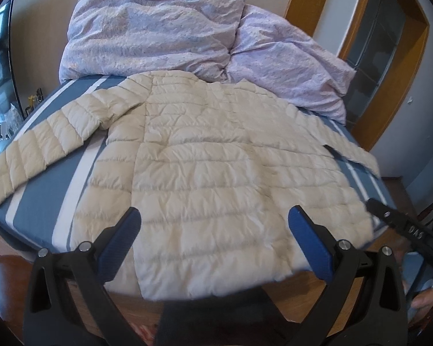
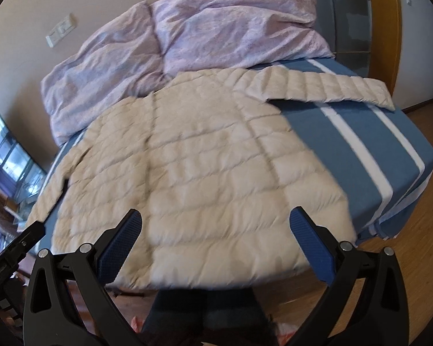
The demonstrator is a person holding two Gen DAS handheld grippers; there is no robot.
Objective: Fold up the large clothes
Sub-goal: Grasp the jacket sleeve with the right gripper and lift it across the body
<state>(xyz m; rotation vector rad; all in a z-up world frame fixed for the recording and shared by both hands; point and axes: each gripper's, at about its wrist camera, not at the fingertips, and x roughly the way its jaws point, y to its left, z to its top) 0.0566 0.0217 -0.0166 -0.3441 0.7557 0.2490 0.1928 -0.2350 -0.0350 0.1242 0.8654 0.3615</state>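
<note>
Left gripper [image 1: 215,230], right gripper [image 2: 216,232]: jaws spread wide, empty; jacket [image 1: 210,167] flat beyond, untouched.

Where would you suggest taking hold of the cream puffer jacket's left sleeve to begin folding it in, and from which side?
Probably at the cuff of the left sleeve, coming from the left edge of the bed. The sleeve lies flat and stretched outward from the puffer jacket, so its free end lifts easily. The left gripper is open above the hem.
</note>
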